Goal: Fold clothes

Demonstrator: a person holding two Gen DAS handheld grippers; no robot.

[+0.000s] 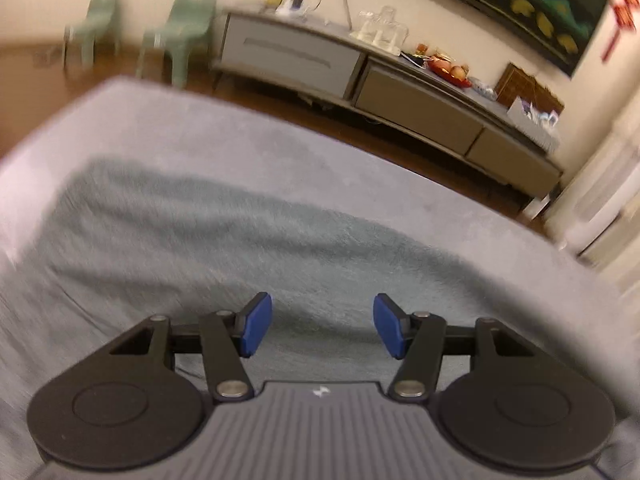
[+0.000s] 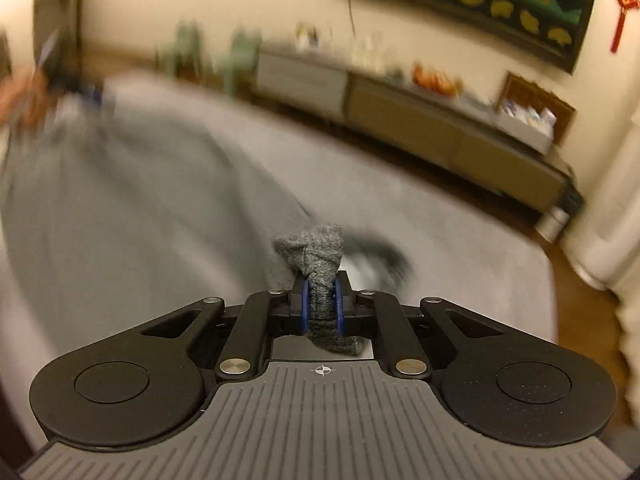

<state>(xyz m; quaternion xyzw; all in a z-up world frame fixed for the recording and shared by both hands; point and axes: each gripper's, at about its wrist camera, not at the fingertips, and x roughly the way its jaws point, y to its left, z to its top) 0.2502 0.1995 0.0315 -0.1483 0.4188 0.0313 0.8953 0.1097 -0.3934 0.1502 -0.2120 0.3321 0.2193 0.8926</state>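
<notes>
Left wrist view: the left gripper (image 1: 322, 326) hangs with its 2 blue pads (image 1: 256, 324) spread wide, nothing between them, just above a grey-green garment (image 1: 224, 236) lying flat on the grey bed cover (image 1: 192, 128). Beyond the bed edge stand 2 pale green chairs (image 1: 180, 36) and a long low cabinet (image 1: 360, 76) against the wall, cluttered on top.

Right wrist view: the right gripper (image 2: 322, 306) is clamped tight on a bunched corner of the same knitted grey cloth (image 2: 316, 256), which sticks out past the pads and trails off to the left across the cover (image 2: 460, 248). This frame is heavily blurred, so the far end of the garment cannot be made out.
</notes>
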